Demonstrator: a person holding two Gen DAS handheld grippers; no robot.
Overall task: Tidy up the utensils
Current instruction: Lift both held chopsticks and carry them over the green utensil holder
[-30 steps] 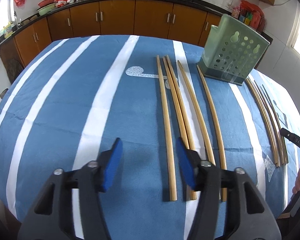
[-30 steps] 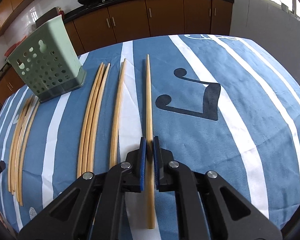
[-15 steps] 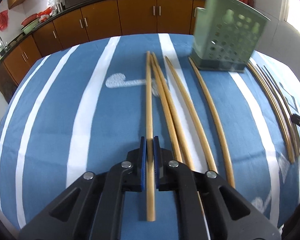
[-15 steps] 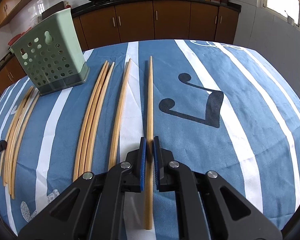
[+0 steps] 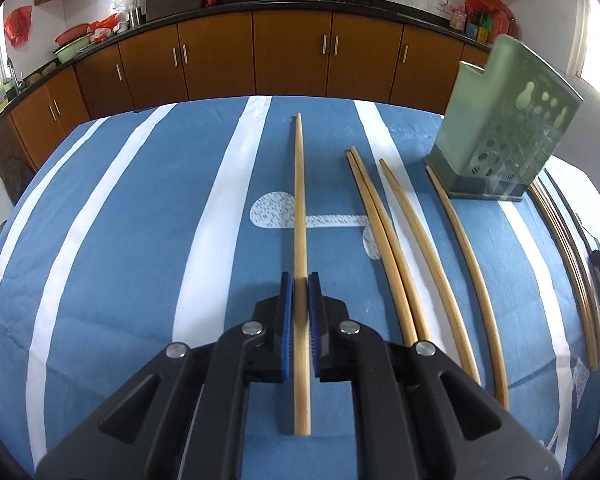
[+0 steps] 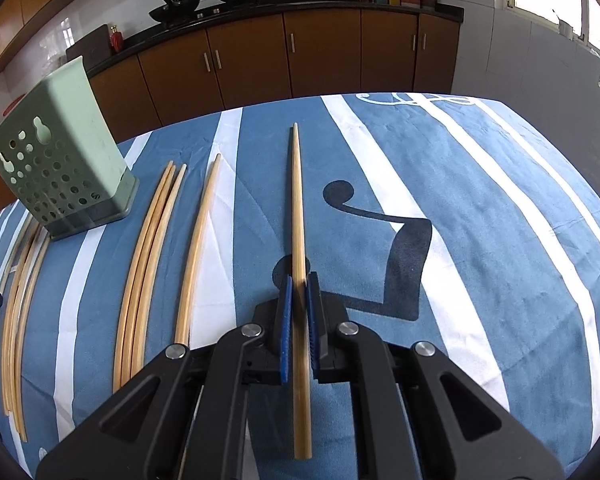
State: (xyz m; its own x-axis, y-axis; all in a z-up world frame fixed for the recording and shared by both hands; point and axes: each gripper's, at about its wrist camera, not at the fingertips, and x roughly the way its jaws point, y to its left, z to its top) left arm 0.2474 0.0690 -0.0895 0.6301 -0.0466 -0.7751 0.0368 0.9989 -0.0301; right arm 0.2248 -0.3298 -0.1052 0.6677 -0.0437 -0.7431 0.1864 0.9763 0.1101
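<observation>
Right gripper (image 6: 299, 292): blue pads clamped on one wooden chopstick (image 6: 298, 208), which points away over the blue-and-white striped tablecloth (image 6: 480, 216). Green perforated utensil holder (image 6: 60, 168): upright, far left. Single chopstick (image 6: 198, 240) right of the holder; three chopsticks (image 6: 148, 248) between it and the holder; further chopsticks (image 6: 18, 300) in front of the holder, at the cloth's left edge.

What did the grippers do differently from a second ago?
The left gripper was open above the cloth; it has since shut on the leftmost chopstick and carried it leftward, away from its neighbours. The right gripper stayed shut on its own chopstick. The green holder and the other chopsticks lie as before.
</observation>
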